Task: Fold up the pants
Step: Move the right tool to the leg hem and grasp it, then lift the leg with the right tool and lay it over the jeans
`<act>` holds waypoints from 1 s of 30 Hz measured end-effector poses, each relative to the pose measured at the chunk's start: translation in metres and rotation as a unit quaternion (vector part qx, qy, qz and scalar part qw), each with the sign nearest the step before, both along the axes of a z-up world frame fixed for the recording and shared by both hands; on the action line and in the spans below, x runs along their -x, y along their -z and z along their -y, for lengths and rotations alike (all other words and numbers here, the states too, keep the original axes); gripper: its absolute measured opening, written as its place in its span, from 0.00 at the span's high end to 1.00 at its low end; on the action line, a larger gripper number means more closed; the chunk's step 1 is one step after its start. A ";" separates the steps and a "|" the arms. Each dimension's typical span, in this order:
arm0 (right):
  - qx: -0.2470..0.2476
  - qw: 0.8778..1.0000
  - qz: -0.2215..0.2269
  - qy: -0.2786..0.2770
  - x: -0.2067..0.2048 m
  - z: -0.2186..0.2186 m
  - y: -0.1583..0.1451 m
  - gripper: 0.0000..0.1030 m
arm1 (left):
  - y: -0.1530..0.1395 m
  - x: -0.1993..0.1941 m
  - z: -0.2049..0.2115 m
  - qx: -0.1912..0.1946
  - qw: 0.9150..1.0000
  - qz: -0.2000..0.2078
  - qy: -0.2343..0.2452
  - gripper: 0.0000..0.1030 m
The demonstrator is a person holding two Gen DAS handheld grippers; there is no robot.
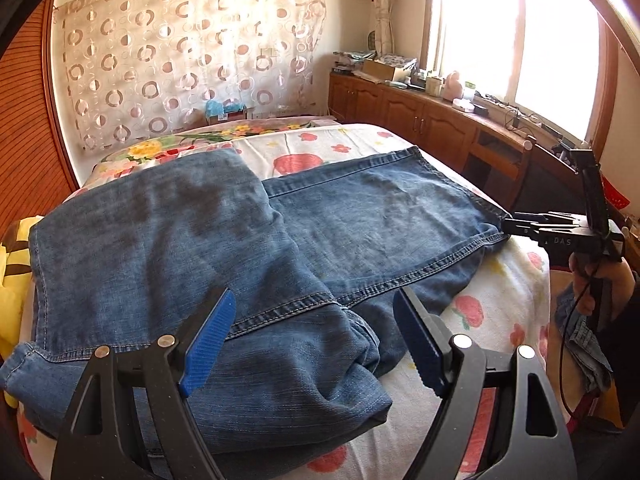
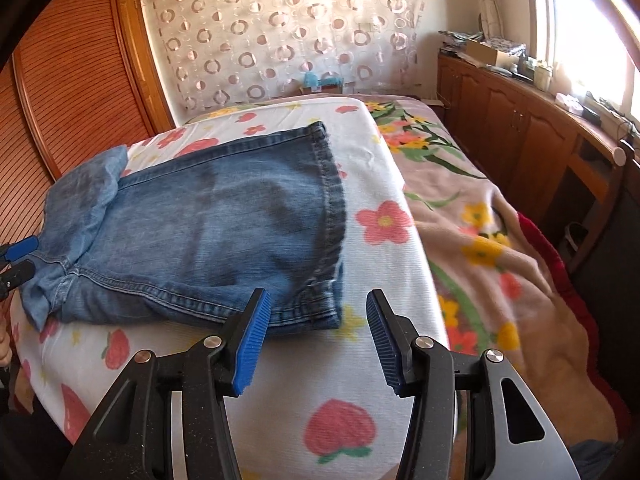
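Observation:
Blue jeans (image 1: 200, 240) lie flat on the bed, the upper part folded over at the left and one leg stretching to the right. My left gripper (image 1: 316, 340) hovers open above the folded near edge, nothing between its blue pads. At the far hem corner, my right gripper (image 1: 510, 227) reaches in from the right, held by a hand (image 1: 592, 280). In the right wrist view the jeans (image 2: 220, 220) end in a stitched hem, and my right gripper (image 2: 318, 340) stands open just short of the hem corner, not gripping it. My left gripper (image 2: 18, 260) shows at the far left edge.
A white sheet (image 1: 500, 300) printed with strawberries and flowers covers the bed (image 2: 380, 280). A floral blanket (image 2: 500, 240) lies beside it. Wooden cabinets (image 1: 420, 116) with clutter run under the window. A slatted wardrobe (image 2: 72, 80) stands left. Yellow cloth (image 1: 12, 272) lies by the jeans.

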State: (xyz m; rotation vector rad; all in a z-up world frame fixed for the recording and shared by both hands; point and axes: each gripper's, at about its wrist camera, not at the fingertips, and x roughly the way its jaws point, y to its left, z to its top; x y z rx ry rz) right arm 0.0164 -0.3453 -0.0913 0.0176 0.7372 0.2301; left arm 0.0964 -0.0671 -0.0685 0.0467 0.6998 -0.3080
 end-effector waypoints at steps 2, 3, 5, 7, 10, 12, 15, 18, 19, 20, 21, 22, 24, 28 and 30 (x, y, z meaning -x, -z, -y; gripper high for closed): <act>0.005 1.000 0.001 -0.002 0.000 -0.003 0.001 0.50 | 0.001 0.000 0.000 -0.001 1.000 -0.001 -0.001 0.21; 0.008 1.000 0.001 -0.002 0.000 -0.005 0.002 0.50 | 0.001 0.000 -0.001 0.000 1.000 -0.002 -0.002 0.21; 0.007 1.000 0.000 -0.003 -0.001 -0.008 0.004 0.50 | 0.002 0.000 -0.001 0.002 1.000 -0.003 -0.003 0.21; 0.007 1.000 -0.002 -0.004 -0.002 -0.009 0.005 0.50 | 0.002 0.000 -0.001 0.004 1.000 -0.004 -0.004 0.21; 0.011 1.000 -0.004 -0.005 -0.002 -0.012 0.009 0.50 | 0.002 0.000 -0.002 0.003 1.000 -0.003 -0.005 0.21; 0.017 1.000 0.000 -0.009 -0.003 -0.012 0.010 0.59 | 0.002 0.000 -0.002 0.003 1.000 -0.003 -0.005 0.21; 0.024 1.000 0.003 -0.011 -0.004 -0.012 0.010 0.63 | 0.002 0.000 -0.002 0.003 1.000 -0.004 -0.005 0.21; 0.021 1.000 0.002 -0.011 -0.006 -0.010 0.011 0.70 | 0.002 -0.001 -0.003 0.004 1.000 -0.005 -0.007 0.21; 0.022 1.000 0.002 -0.009 -0.006 -0.009 0.011 0.75 | 0.002 0.000 -0.003 0.004 1.000 -0.004 -0.006 0.21; 0.023 1.000 0.002 -0.010 -0.006 -0.009 0.012 0.76 | 0.002 0.000 -0.003 0.004 1.000 -0.004 -0.005 0.21; 0.022 1.000 0.002 -0.012 -0.006 -0.009 0.012 0.78 | 0.002 0.000 -0.003 0.003 1.000 -0.004 -0.005 0.21; 0.018 1.000 0.001 -0.016 -0.007 -0.009 0.012 0.83 | 0.002 -0.001 -0.004 0.003 1.000 -0.003 -0.005 0.21; 0.006 1.000 0.000 -0.022 -0.006 -0.009 0.011 0.83 | 0.001 -0.001 -0.005 0.001 1.000 -0.002 -0.006 0.21; -0.010 0.999 0.024 -0.043 -0.001 -0.015 -0.005 0.84 | -0.005 0.001 -0.013 0.005 1.000 0.006 -0.014 0.21; -0.003 0.998 0.041 -0.057 0.002 -0.023 -0.023 0.84 | -0.009 0.003 -0.019 0.013 1.000 0.011 -0.021 0.21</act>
